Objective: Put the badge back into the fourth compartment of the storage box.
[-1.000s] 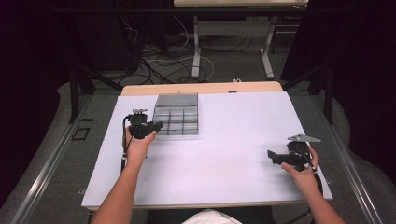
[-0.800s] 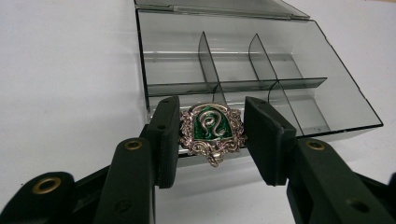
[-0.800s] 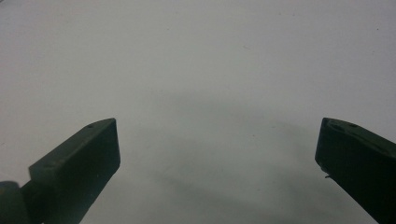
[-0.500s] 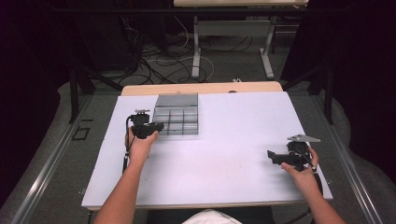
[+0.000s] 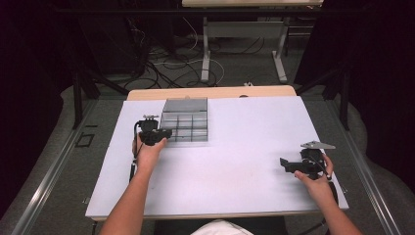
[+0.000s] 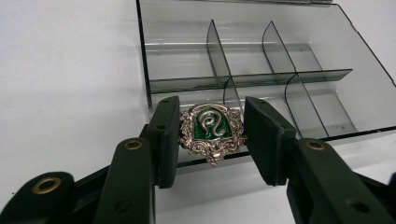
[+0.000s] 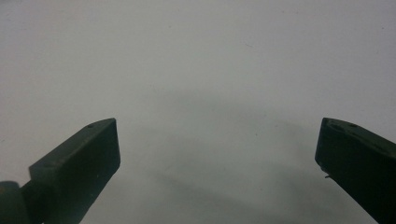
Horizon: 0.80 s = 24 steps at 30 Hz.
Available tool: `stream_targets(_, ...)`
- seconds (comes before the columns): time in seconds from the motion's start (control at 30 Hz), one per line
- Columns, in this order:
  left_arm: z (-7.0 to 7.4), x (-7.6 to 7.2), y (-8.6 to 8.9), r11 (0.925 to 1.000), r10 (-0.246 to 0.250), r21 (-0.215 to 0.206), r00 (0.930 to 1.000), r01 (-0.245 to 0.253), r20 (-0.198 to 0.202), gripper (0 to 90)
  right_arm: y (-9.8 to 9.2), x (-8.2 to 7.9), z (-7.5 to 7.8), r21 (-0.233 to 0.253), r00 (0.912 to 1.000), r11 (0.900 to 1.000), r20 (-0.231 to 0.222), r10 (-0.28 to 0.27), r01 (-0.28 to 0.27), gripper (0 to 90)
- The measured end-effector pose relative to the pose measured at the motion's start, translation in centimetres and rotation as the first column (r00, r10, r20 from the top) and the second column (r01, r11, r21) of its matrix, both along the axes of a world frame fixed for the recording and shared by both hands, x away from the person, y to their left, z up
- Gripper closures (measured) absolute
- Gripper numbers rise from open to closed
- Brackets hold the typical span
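Left tongs (image 6: 212,135): pinching a green-and-silver badge (image 6: 212,130) above the divided tray (image 6: 322,60);
Right tongs (image 7: 217,158): spread over the bench (image 7: 196,60)

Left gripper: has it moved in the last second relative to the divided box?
Yes, slightly. In the high view the left gripper, shut on a green-and-silver crest badge, has shifted right and toward the person along the near-left corner of the grey divided box.

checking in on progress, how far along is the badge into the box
Done: the left gripper has the green and silver snake badge clamped, held at the near edge of the grey divided box. Left: set it in a compartment; those visible look empty. The right gripper rests open.
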<state>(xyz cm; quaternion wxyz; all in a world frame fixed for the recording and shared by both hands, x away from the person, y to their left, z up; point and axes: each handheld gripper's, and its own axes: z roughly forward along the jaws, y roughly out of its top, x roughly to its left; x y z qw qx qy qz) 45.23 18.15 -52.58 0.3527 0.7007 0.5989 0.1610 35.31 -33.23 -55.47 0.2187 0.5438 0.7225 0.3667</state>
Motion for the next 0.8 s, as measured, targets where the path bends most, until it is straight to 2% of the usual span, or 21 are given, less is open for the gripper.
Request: stream_targets(0.8,-0.51,0.44,-0.32,0.9996,-0.006,0.026,1.0,0.006,0.003,57.2,0.06,0.03,-0.08,0.0,1.0,1.0,-0.007,0.005,-0.005,0.0)
